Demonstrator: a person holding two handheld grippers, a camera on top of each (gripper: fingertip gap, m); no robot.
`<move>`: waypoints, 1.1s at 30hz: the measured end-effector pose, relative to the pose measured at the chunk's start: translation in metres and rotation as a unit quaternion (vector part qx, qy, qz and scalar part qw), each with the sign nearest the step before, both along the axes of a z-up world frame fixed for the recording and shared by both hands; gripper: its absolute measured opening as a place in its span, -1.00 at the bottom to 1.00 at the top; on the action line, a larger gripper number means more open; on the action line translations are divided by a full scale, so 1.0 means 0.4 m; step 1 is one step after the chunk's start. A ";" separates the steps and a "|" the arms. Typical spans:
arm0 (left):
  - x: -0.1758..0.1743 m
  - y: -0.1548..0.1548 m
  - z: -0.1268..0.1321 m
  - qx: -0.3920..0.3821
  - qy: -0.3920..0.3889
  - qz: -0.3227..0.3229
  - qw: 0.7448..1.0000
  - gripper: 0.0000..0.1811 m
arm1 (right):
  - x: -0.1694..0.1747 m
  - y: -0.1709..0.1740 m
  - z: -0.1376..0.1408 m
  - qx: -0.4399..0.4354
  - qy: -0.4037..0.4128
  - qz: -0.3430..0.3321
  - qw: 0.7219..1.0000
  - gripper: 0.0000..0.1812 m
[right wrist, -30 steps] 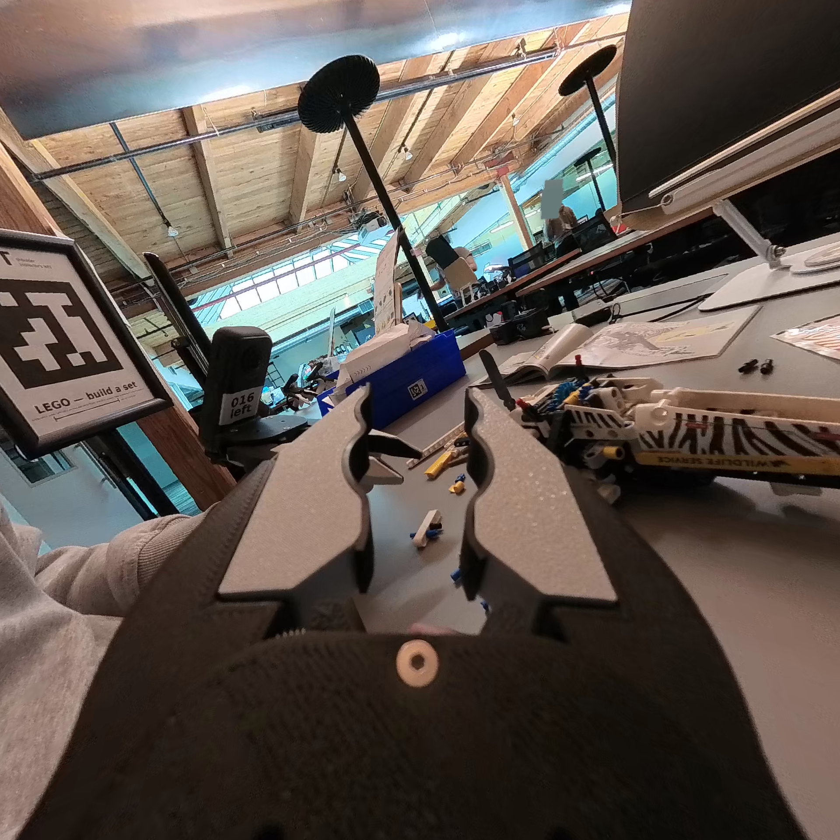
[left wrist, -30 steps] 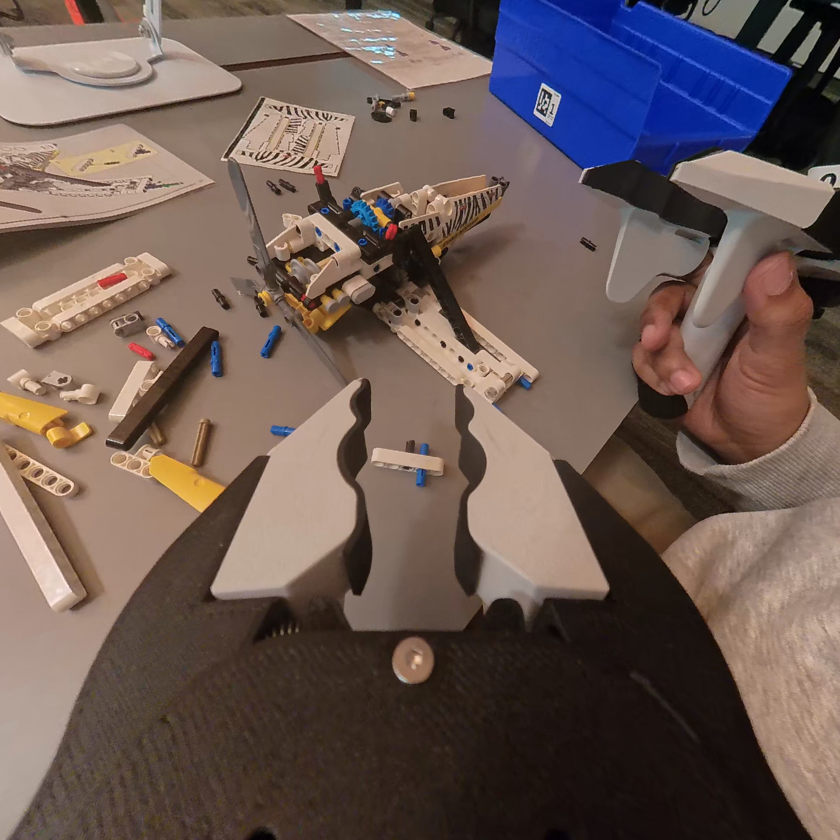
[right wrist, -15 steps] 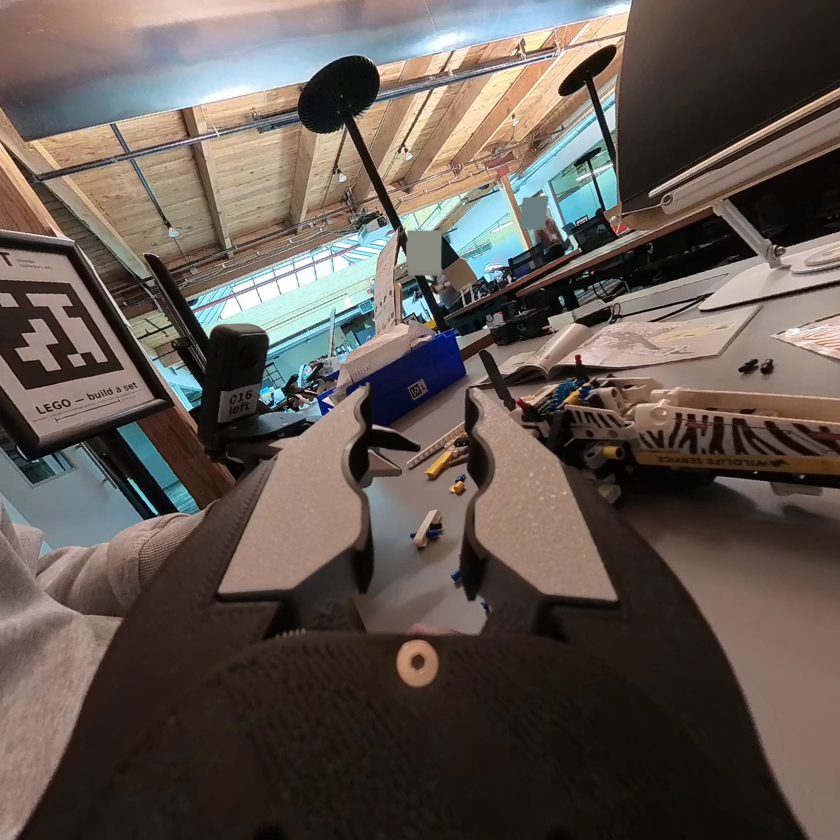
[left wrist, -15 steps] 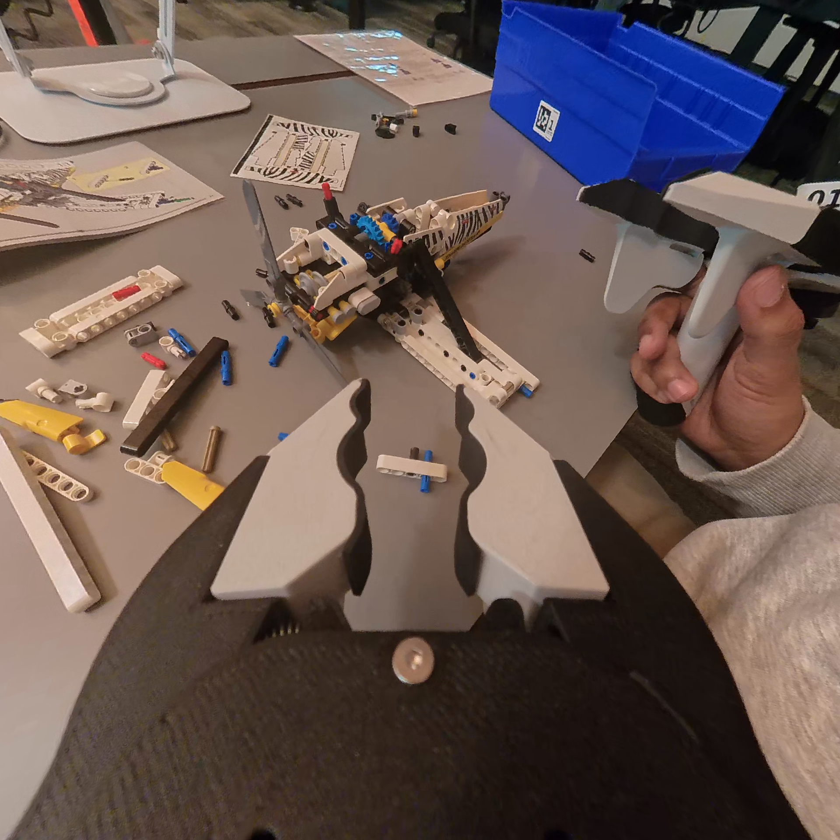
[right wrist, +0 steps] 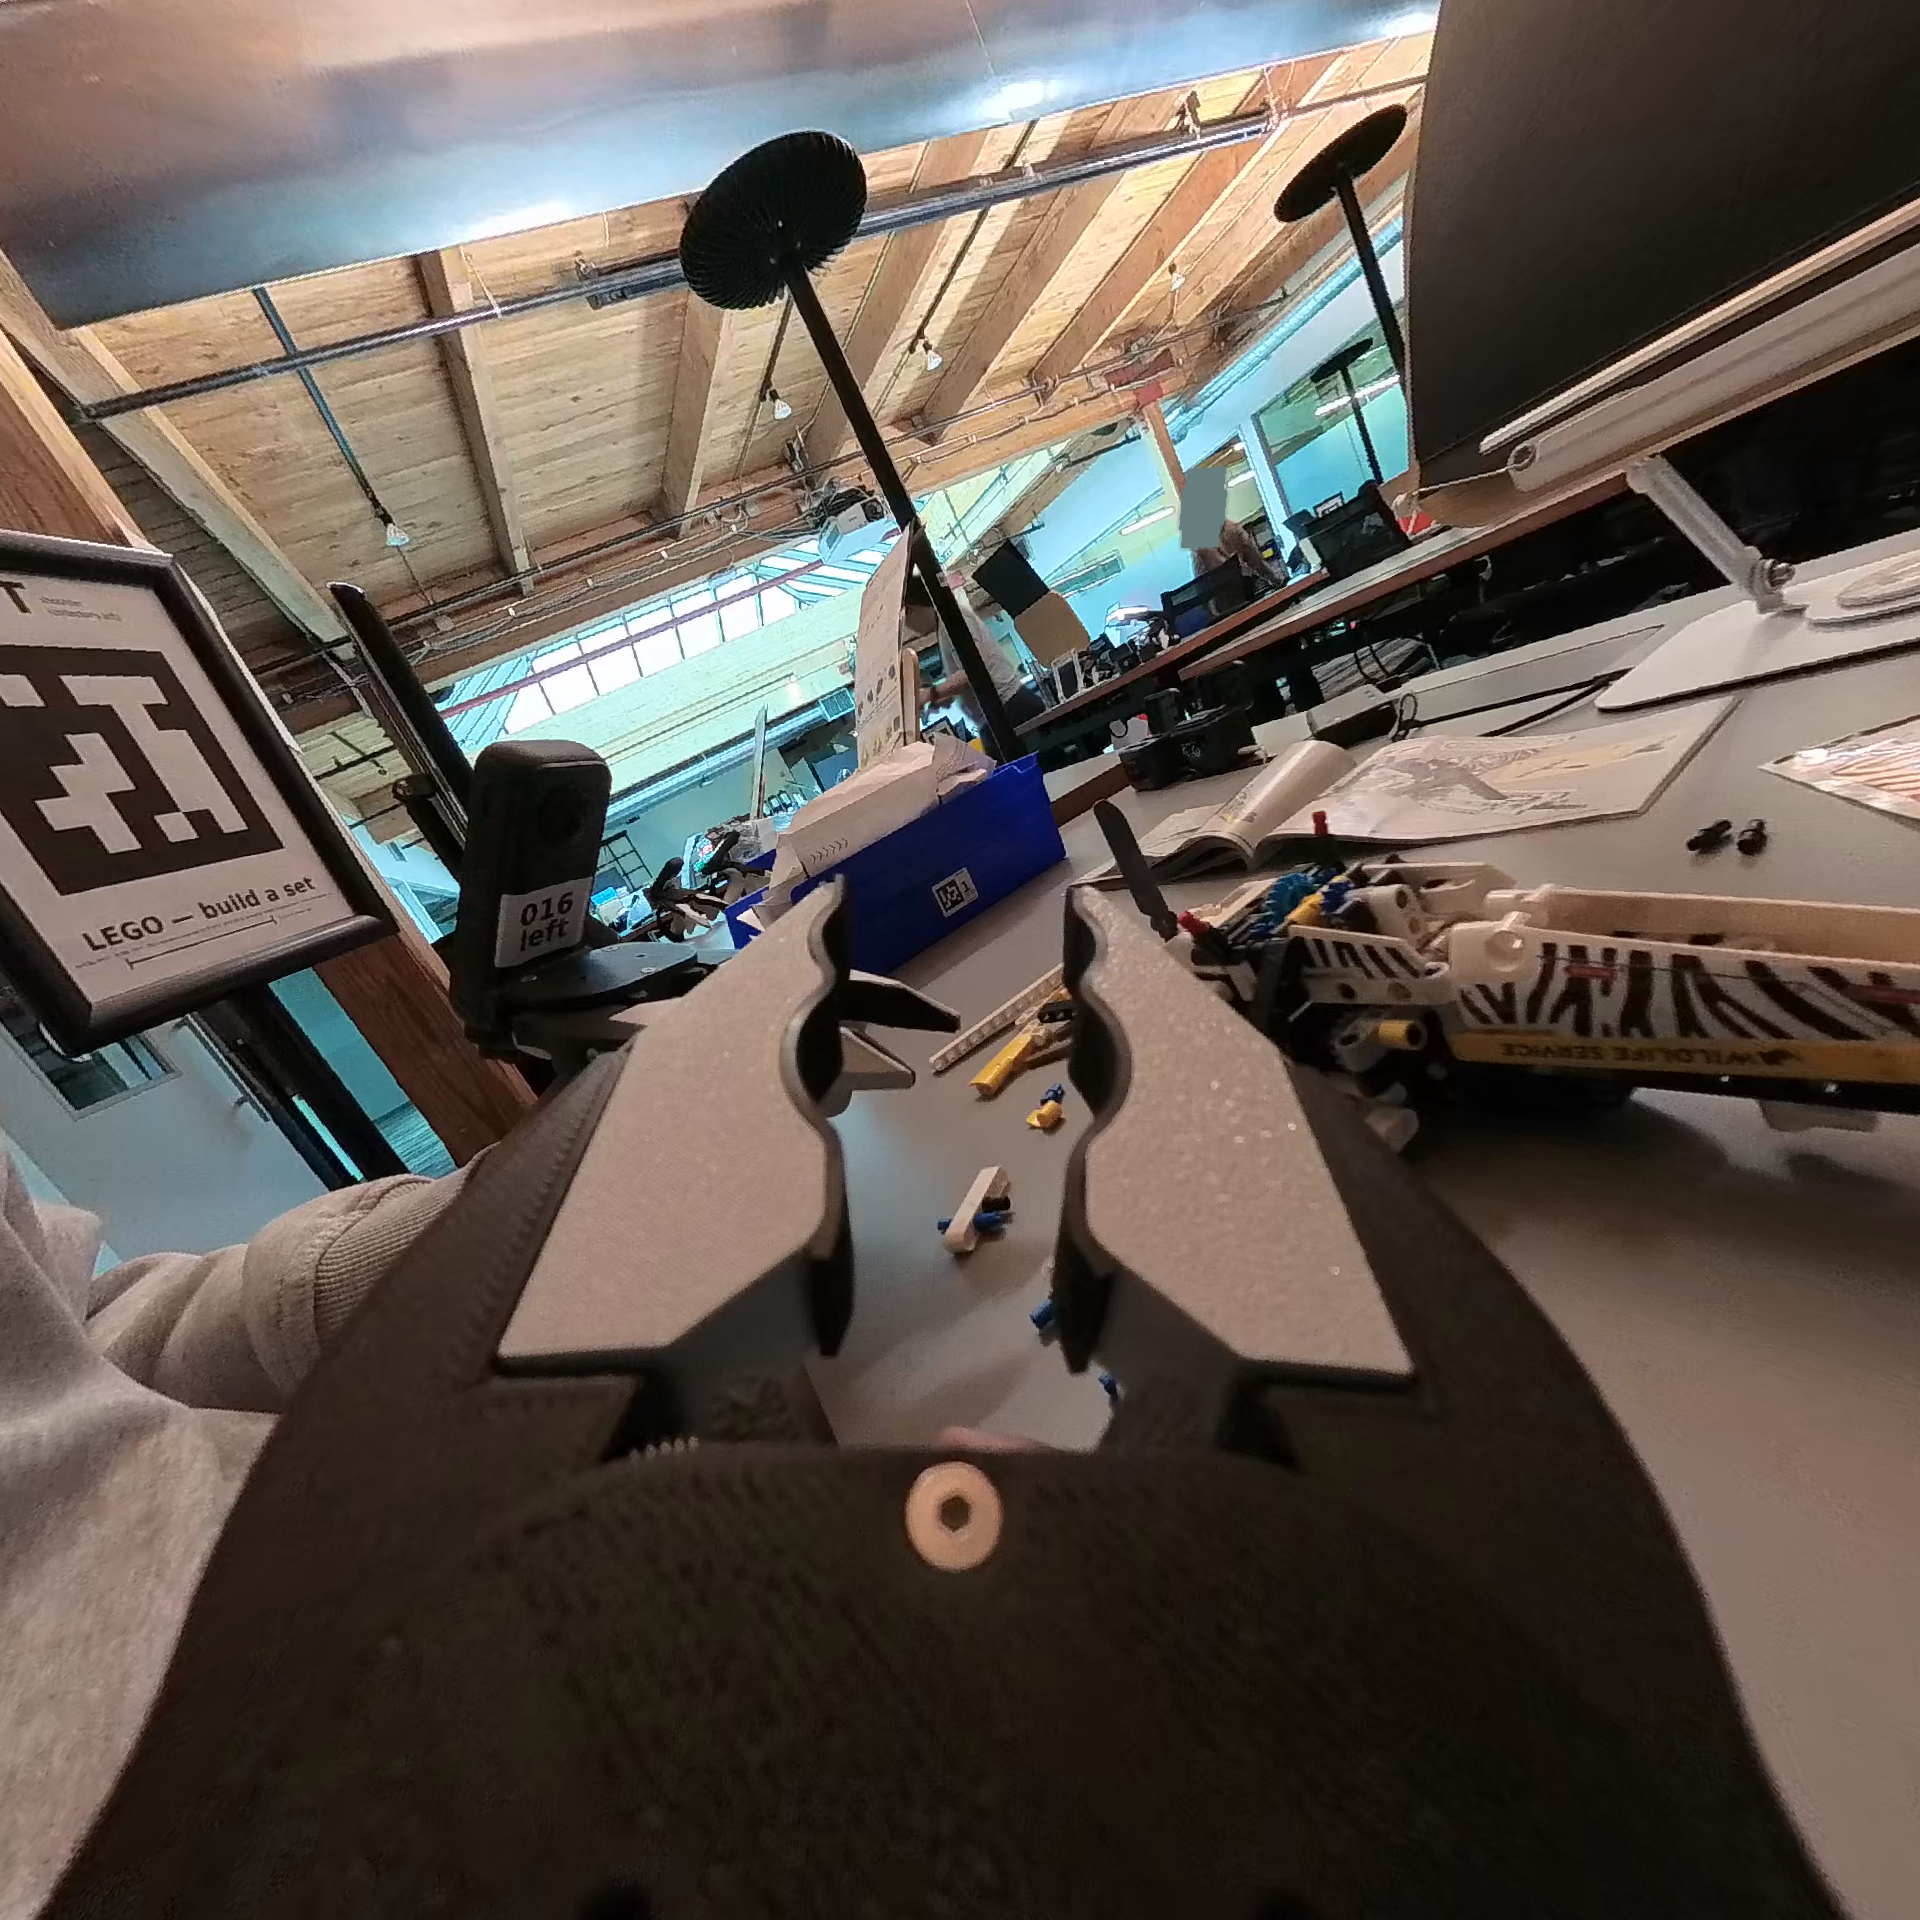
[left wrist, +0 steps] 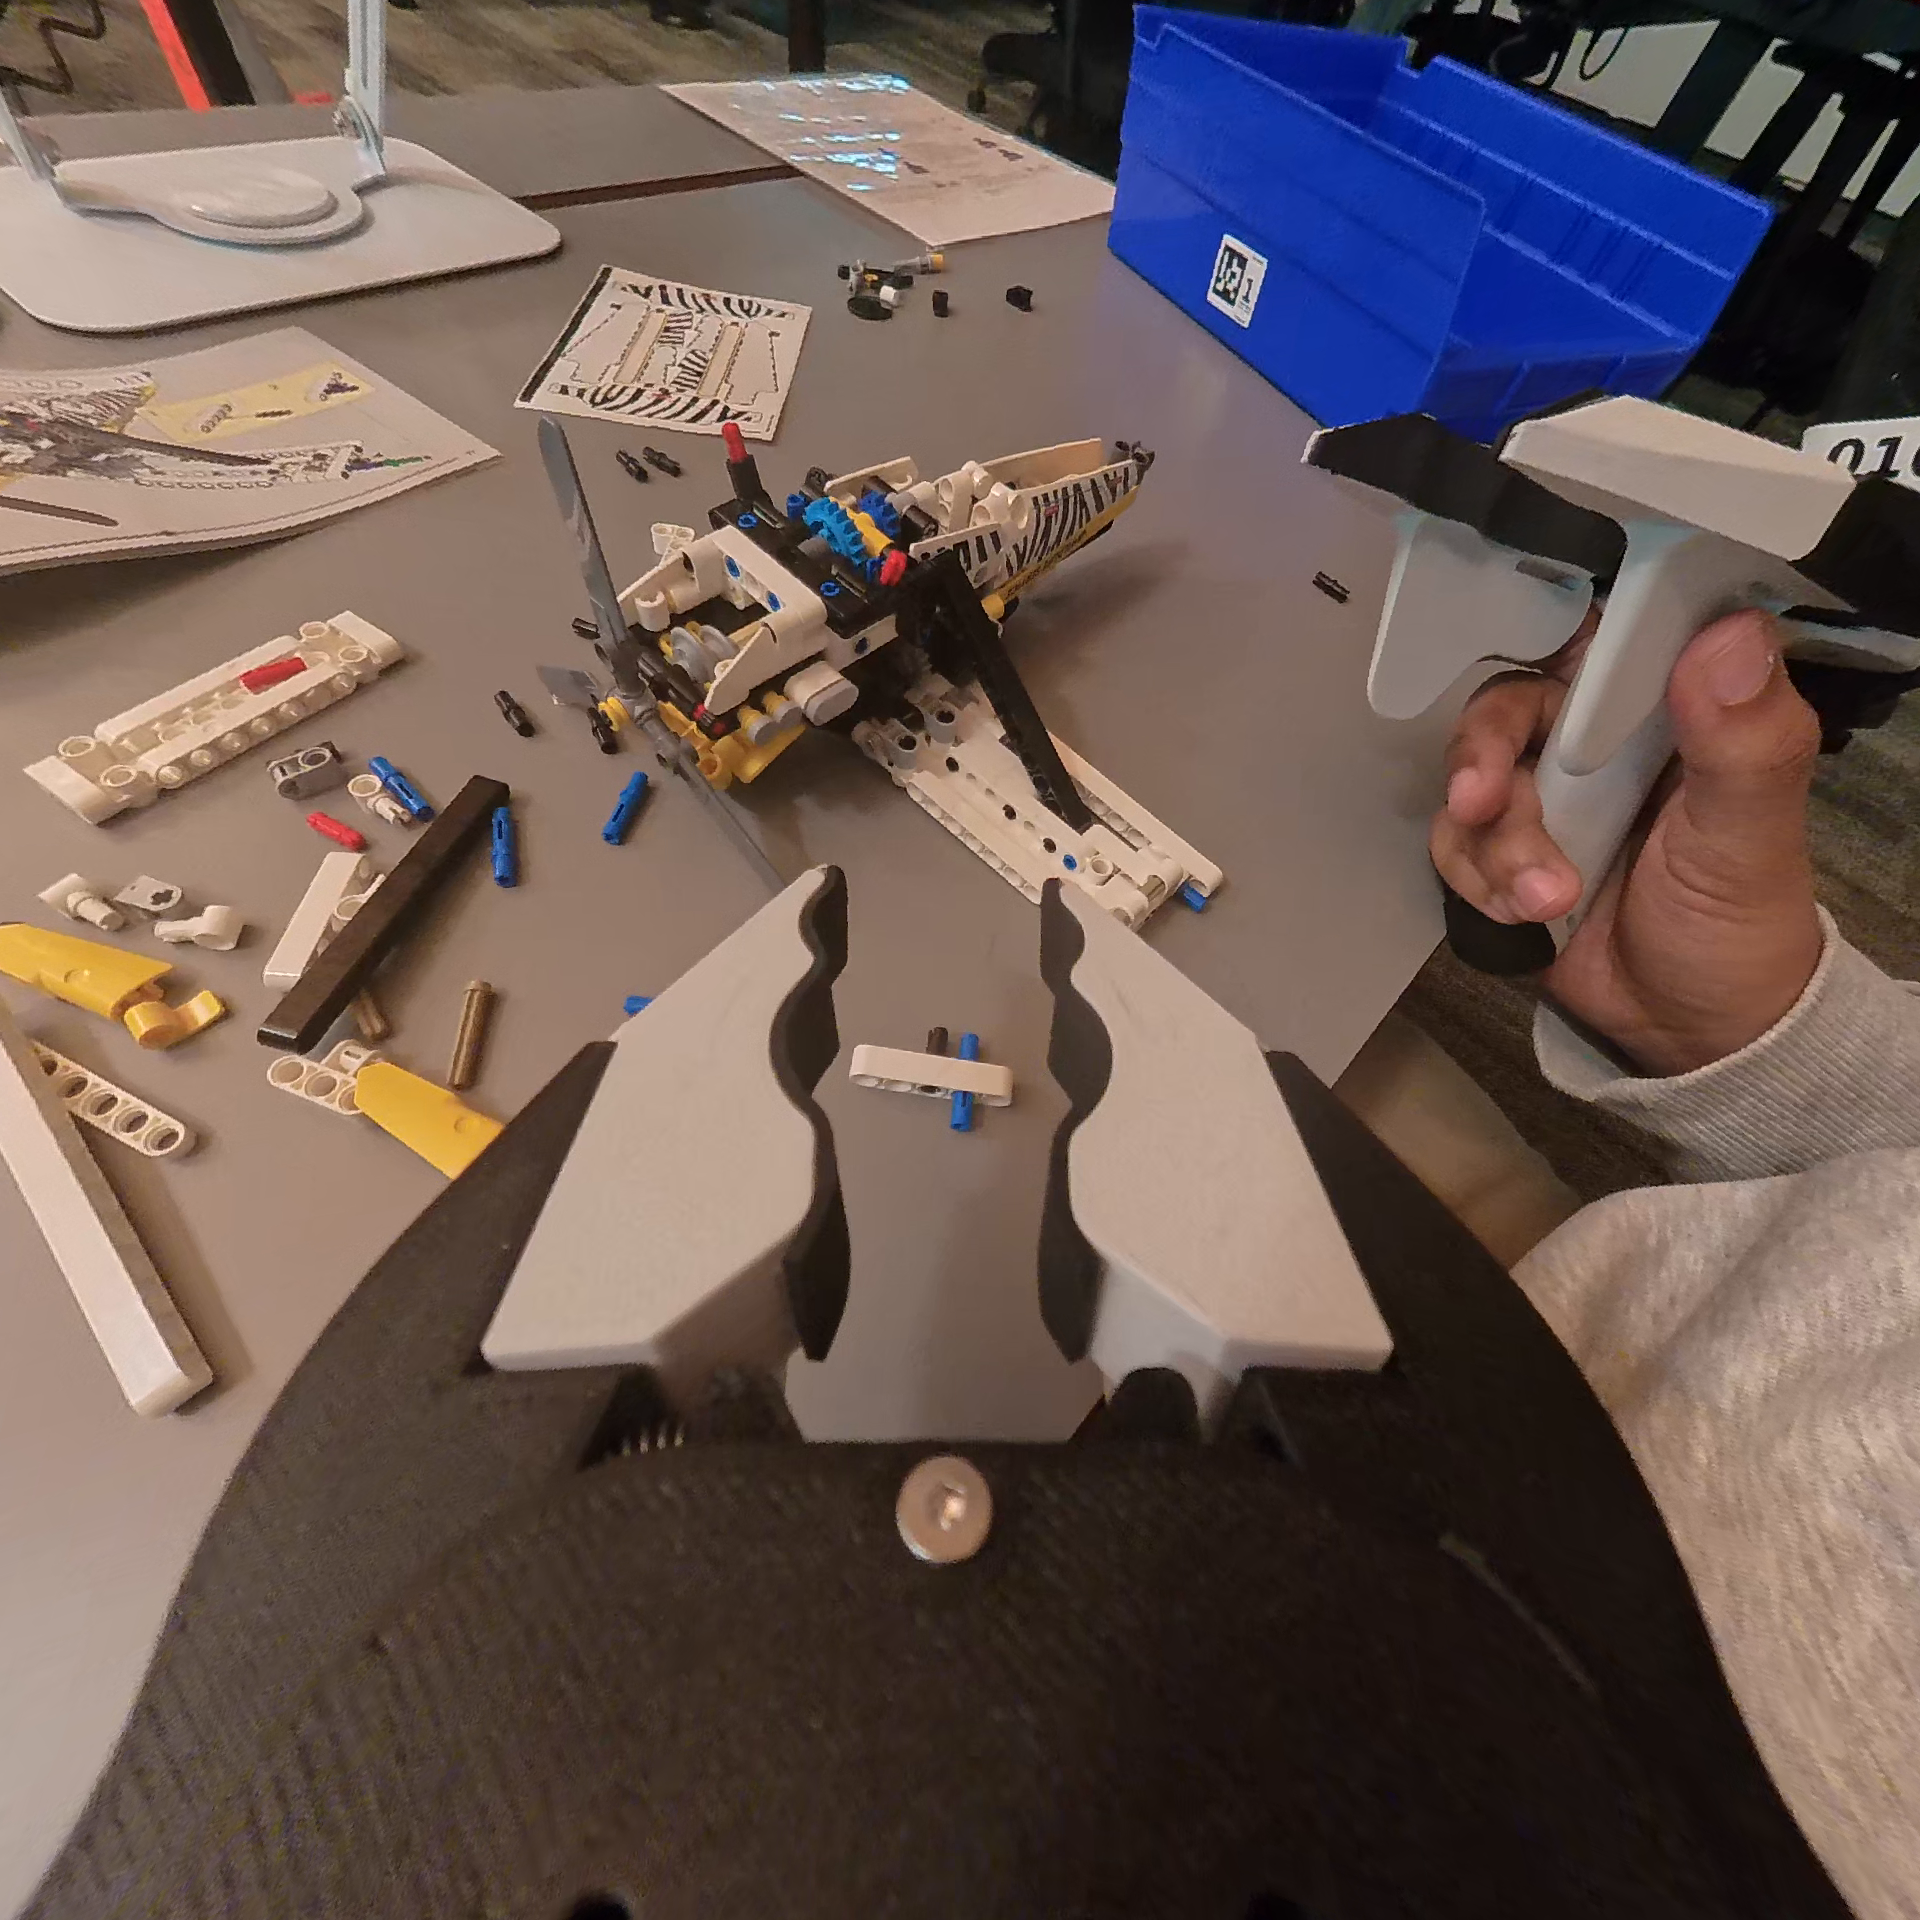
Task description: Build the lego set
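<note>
A partly built plane model (left wrist: 852,623) with zebra stripes, white wing and grey propeller lies on the grey table (left wrist: 1226,582); it also shows in the right wrist view (right wrist: 1538,987). A small white beam with a blue and a black pin (left wrist: 932,1073) lies on the table just beyond my left gripper (left wrist: 940,899), which is open and empty above it. The beam also shows in the right wrist view (right wrist: 977,1203). My right gripper (right wrist: 951,914) is open and empty, held low at the table's right edge; it shows in the left wrist view (left wrist: 1475,582) in a hand.
Loose parts lie at the left: a black beam (left wrist: 390,914), white beams (left wrist: 218,701), yellow pieces (left wrist: 83,971), blue pins (left wrist: 623,808). An instruction booklet (left wrist: 208,436), a sticker sheet (left wrist: 675,353), a blue bin (left wrist: 1434,229) and a monitor stand base (left wrist: 260,208) sit farther back. Tip to tip, the grippers are about 12 cm apart.
My left gripper has drawn back and risen slightly, so the model and parts look a little farther off. The right gripper has hardly moved. Both stay open.
</note>
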State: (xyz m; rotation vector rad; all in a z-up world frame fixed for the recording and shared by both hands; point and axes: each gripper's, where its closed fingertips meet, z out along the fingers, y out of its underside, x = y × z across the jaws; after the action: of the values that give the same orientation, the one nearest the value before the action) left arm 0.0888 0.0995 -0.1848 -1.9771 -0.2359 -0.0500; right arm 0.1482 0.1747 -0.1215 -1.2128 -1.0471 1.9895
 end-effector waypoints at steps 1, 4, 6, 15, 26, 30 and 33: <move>0.001 0.001 -0.001 0.000 -0.002 -0.001 1.000 -0.62 | 0.000 0.000 0.000 0.000 0.001 0.000 1.000 -0.57; 0.008 0.004 -0.009 -0.001 -0.010 -0.004 1.000 -0.61 | 0.002 -0.001 0.002 0.004 0.003 -0.003 1.000 -0.58; 0.013 0.007 -0.015 -0.004 -0.012 -0.007 1.000 -0.61 | 0.002 -0.001 0.002 0.004 0.003 -0.002 1.000 -0.58; 0.020 0.012 -0.039 -0.018 -0.028 -0.004 0.999 -0.60 | 0.002 -0.001 0.003 0.003 0.004 0.000 1.000 -0.59; 0.033 0.023 -0.033 -0.013 -0.009 -0.011 1.000 -0.50 | 0.003 -0.001 0.003 0.003 0.004 -0.001 1.000 -0.59; 0.044 0.028 -0.038 -0.018 0.006 -0.021 1.000 -0.48 | 0.003 -0.002 0.002 0.004 0.004 -0.001 1.000 -0.59; 0.048 0.030 -0.033 -0.017 0.015 -0.024 0.999 -0.45 | 0.002 -0.003 0.002 0.005 0.003 -0.001 1.000 -0.59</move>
State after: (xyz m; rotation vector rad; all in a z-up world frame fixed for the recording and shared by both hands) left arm 0.1079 0.1116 -0.1981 -2.0160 -0.1703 -0.0475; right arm 0.1491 0.1736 -0.1208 -1.2023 -1.0521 1.9817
